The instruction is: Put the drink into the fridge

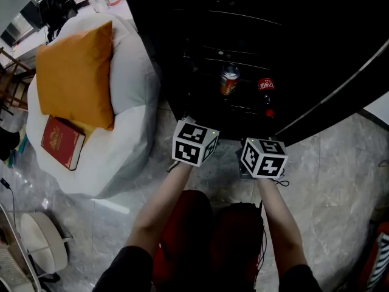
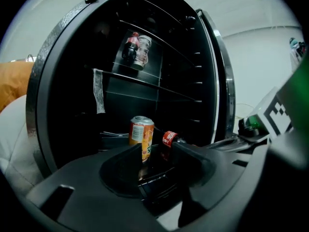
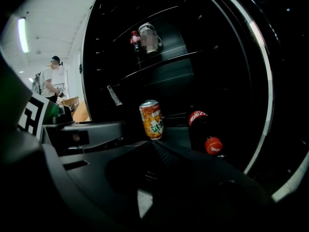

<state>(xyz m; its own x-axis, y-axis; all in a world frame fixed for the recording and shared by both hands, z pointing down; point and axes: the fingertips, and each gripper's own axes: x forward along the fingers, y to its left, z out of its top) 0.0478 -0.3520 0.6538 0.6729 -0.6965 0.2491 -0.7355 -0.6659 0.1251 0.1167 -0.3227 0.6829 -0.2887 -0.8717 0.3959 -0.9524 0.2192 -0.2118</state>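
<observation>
Black fridge (image 2: 72, 81), upright orange can (image 2: 141, 135), silver lid, left hand-held gripper (image 2: 157, 151) parted, right hand-held gripper (image 3: 150, 144) closed.

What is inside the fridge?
An orange can stands on a low shelf, a cola bottle beside it. Higher up another can and another bottle show, perhaps only a reflection. The back corners are too dark to see.

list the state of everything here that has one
fridge, door open
orange can, upright inside the fridge
cola bottle, capped, lying on its side beside the can
left gripper, open, empty
right gripper, shut, empty
red book, closed, flat on the white beanbag
</observation>
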